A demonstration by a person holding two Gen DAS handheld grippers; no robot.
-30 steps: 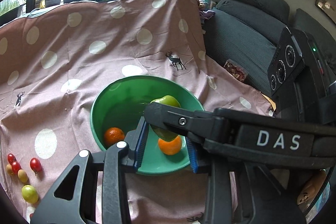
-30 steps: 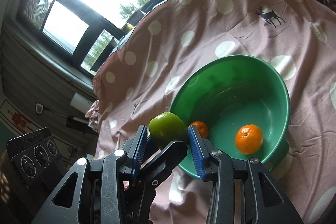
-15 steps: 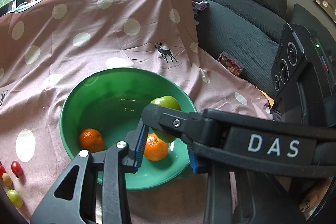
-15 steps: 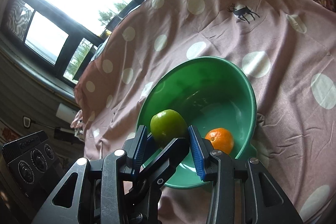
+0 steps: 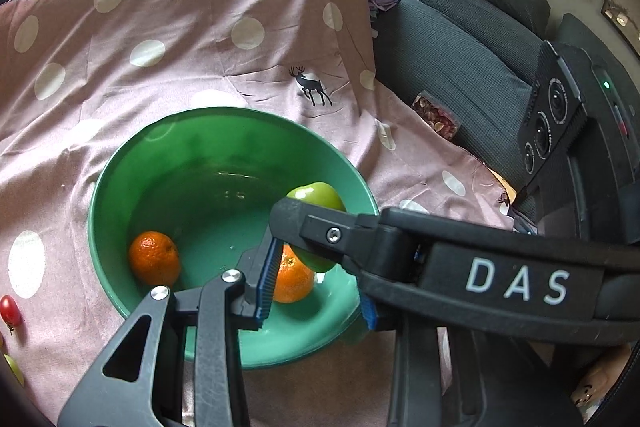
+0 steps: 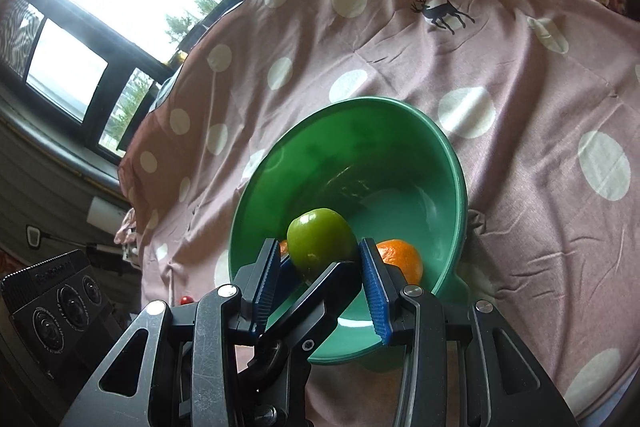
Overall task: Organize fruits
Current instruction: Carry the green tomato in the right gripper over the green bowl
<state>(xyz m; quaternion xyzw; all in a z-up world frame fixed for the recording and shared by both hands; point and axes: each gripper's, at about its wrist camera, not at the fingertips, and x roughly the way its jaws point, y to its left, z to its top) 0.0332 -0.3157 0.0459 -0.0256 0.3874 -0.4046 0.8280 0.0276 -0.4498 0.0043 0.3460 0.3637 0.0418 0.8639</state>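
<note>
A green bowl (image 5: 120, 179) sits on a pink polka-dot cloth and holds two oranges (image 5: 154, 258) (image 5: 294, 279). My right gripper (image 6: 320, 275) is shut on a green apple (image 6: 320, 241) and holds it over the bowl's near side (image 6: 452, 163); one orange (image 6: 402, 257) shows beside it. In the left wrist view the apple (image 5: 320, 197) and the right gripper's black arm (image 5: 480, 267) cross in front. My left gripper (image 5: 316, 287) is open and empty above the bowl's near rim.
Small red and yellow-green tomatoes (image 5: 10, 311) lie on the cloth left of the bowl. A dark grey sofa (image 5: 460, 39) stands to the right with a snack packet (image 5: 438, 115) on it. Windows are behind the cloth-covered table.
Both grippers have moved forward over the bowl. The apple, still held, has gone from outside the rim to above the bowl's inside. The oranges have not moved.
</note>
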